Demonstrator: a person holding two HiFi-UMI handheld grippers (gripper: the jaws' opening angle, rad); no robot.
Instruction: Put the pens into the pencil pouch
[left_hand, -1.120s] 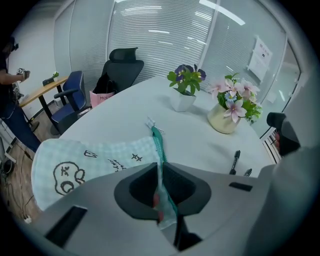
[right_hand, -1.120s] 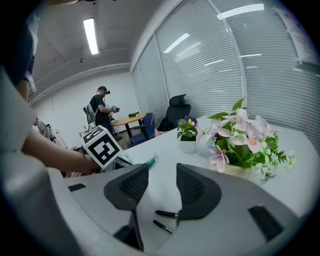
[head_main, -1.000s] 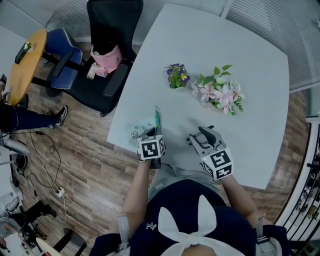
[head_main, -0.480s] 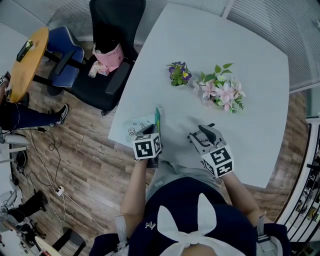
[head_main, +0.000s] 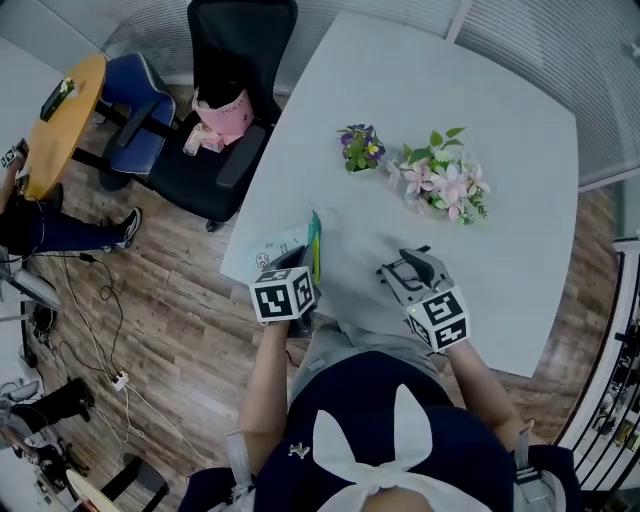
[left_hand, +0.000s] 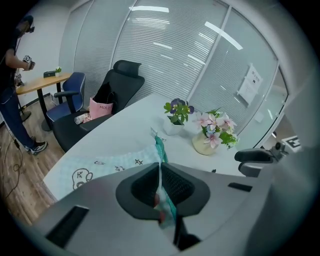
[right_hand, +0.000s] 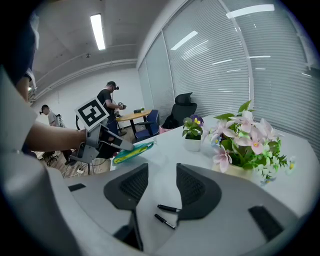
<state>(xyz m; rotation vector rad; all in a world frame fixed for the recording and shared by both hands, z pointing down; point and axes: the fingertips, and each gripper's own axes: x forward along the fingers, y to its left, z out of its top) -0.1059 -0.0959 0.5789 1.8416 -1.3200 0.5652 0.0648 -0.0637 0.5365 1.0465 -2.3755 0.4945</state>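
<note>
Two black pens (right_hand: 168, 208) lie on the desk (head_main: 450, 80), seen between the right gripper's (right_hand: 161, 171) released fingers. The left gripper's (left_hand: 160, 169) fingers are clenched on the pencil pouch's (left_hand: 100, 167) teal edge.

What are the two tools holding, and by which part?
The left tool is shut on the pencil pouch, pinching its green zipper edge. The right tool is open and holds nothing.

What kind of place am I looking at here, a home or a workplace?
Most likely an office or meeting room: a big white table, a black swivel chair pulled up to it, and glass partition walls with blinds, under ceiling strip lights.
</note>
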